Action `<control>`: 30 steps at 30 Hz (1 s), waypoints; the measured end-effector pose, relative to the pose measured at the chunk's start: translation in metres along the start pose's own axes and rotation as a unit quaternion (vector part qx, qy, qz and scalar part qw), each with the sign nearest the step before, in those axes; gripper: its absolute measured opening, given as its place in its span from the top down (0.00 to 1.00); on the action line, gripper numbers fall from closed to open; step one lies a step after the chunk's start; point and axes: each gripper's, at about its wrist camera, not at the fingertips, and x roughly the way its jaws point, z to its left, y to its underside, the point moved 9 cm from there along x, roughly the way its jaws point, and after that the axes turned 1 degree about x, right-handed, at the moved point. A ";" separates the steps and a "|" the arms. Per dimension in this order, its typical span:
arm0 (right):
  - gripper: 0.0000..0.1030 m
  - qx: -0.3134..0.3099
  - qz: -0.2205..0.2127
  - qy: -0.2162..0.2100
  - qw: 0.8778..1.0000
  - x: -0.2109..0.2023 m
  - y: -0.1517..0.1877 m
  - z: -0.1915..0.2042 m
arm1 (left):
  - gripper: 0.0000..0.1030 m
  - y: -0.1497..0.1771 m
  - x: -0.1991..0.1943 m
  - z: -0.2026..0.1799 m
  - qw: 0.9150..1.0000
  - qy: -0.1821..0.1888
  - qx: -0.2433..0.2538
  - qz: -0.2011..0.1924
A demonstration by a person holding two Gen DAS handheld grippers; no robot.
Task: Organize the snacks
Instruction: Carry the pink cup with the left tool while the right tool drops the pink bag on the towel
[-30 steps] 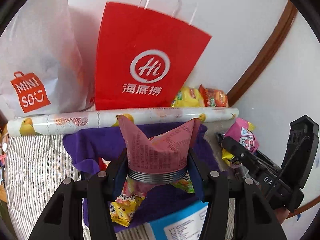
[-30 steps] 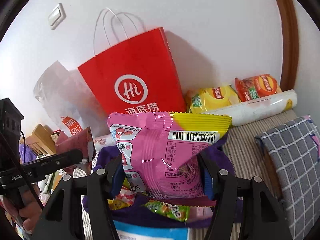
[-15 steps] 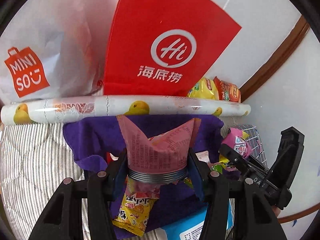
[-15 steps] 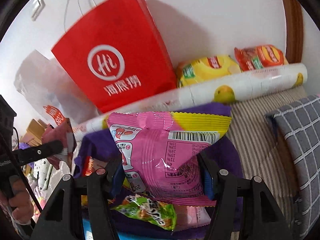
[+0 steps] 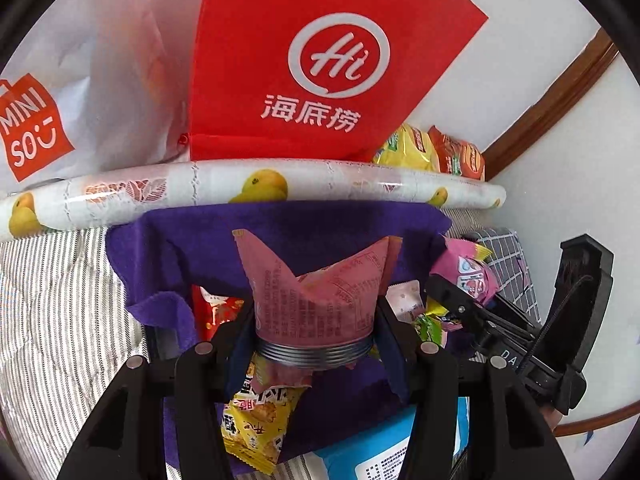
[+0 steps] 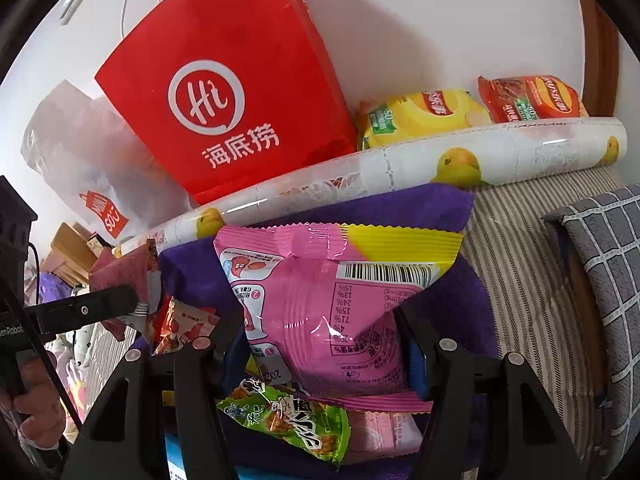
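Note:
My left gripper (image 5: pixel 316 332) is shut on a dusty-pink snack packet (image 5: pixel 316 296) and holds it above a purple cloth (image 5: pixel 288 236). My right gripper (image 6: pixel 324 344) is shut on a pink and yellow snack bag (image 6: pixel 332 300) above the same cloth (image 6: pixel 400 208). Loose snacks lie on the cloth: a yellow packet (image 5: pixel 256 428), a red packet (image 5: pixel 216 308) and a green packet (image 6: pixel 292 416). The right gripper shows at the right of the left wrist view (image 5: pixel 460 300), the left gripper at the left of the right wrist view (image 6: pixel 136 304).
A red paper bag (image 5: pixel 304 60) and a white MINISO bag (image 5: pixel 36 128) stand against the wall behind a fruit-printed roll (image 5: pixel 256 188). Yellow (image 6: pixel 420 116) and orange chip bags (image 6: pixel 528 98) lie by the wall. A checked grey cushion (image 6: pixel 600 260) is right; striped bedding (image 5: pixel 48 300) surrounds.
Both grippers have moved forward and lower toward the purple cloth and the roll, each keeping its packet. The red bag looms larger in both views.

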 end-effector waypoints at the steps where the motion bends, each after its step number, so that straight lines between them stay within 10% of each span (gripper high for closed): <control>1: 0.39 -0.001 0.003 0.000 1.000 0.002 0.000 0.001 | 0.49 0.001 0.001 -0.001 1.000 -0.001 0.001 0.002; 30: 0.20 -0.087 0.009 0.057 0.995 0.005 0.001 0.021 | 0.49 0.015 0.030 -0.003 0.998 -0.018 0.001 0.053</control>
